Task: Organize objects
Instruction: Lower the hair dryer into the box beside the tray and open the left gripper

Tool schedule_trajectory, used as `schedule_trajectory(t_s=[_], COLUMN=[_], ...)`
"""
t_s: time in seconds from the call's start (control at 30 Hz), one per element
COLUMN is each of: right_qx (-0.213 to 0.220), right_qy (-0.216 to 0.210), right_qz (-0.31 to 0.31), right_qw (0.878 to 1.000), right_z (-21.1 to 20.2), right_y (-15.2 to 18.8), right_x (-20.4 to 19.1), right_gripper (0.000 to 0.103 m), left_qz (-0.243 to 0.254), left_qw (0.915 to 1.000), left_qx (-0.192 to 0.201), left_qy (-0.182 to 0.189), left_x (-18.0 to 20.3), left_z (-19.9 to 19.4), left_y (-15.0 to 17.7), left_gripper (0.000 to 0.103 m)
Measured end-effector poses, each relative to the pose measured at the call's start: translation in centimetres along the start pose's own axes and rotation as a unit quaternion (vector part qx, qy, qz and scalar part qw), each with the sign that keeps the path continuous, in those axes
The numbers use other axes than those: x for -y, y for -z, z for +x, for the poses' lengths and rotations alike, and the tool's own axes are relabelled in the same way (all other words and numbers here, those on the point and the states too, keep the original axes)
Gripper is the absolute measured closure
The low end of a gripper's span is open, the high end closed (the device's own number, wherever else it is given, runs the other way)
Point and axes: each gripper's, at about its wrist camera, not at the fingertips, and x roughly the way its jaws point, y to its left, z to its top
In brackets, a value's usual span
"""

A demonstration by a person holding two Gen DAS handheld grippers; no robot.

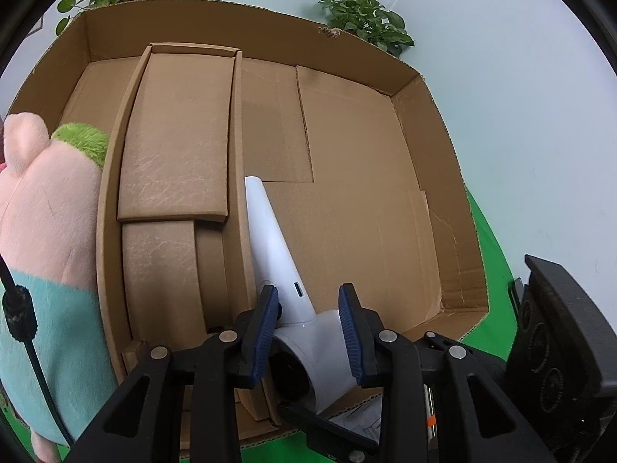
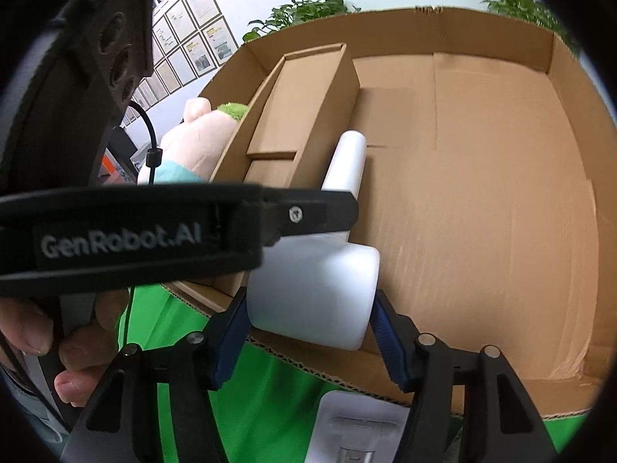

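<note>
Left wrist view: your left gripper (image 1: 308,308) pinches the white dryer (image 1: 293,301) where handle meets barrel, the handle lying along the divider (image 1: 236,154) inside the box (image 1: 428,146). A plush toy (image 1: 42,208) sits in the left compartment.

Right wrist view: your right gripper (image 2: 308,332) clasps the dryer's barrel (image 2: 312,297) between its blue pads (image 2: 389,343), over the box's near wall (image 2: 308,378). Your left hand (image 2: 69,343) shows at the lower left.

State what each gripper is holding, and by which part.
Both grip one white hair dryer: the left gripper clamps it where the handle joins the body; the right gripper has its pads on the barrel, over the cardboard box.
</note>
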Motion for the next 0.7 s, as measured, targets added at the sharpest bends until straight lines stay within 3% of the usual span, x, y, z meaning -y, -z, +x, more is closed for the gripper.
schedule_trajectory(t_s=[0.23,0.33,0.4,0.47,0.53,0.7], right_qx=[0.011,0.016,0.006,-0.007,-0.013,-0.009], right_qy=[-0.028,-0.027,-0.029,-0.02,-0.004,-0.004], right_qz=[0.023,0.028,0.031,0.022,0.015,0.014], right_qw=[0.999,0.999,0.999,1.0,1.0,1.0], right_z=[-1.3,-2.0,-1.7,-0.9,-0.2,0.6], right_y=[0.2,0.4,0.6,0.4,0.2,-0.4], right_x=[0.8,1.4,1.8,1.4,1.0,0.8], right_gripper=[0.037,0.037,0.042,0.059,0.065,0.066], left_qz=[-0.001,0.016,0.019,0.014,0.005,-0.03], left_qw=[0.9995,0.9989,0.9986,0.9984,0.9987,0.9989], left_qx=[0.027,0.043,0.041,0.037,0.032,0.012], left_qy=[0.014,-0.012,-0.027,-0.04,-0.04,-0.035], left_x=[-0.6,-0.7,-1.1,-1.8,-2.4,-3.7], left_z=[-3.4,-4.8,-5.3,-5.4,-5.4,-4.3], left_y=[1.1,1.8,2.7,3.7,4.4,6.2], left_gripper=[0.073,0.073,0.073,0.073,0.073,0.072])
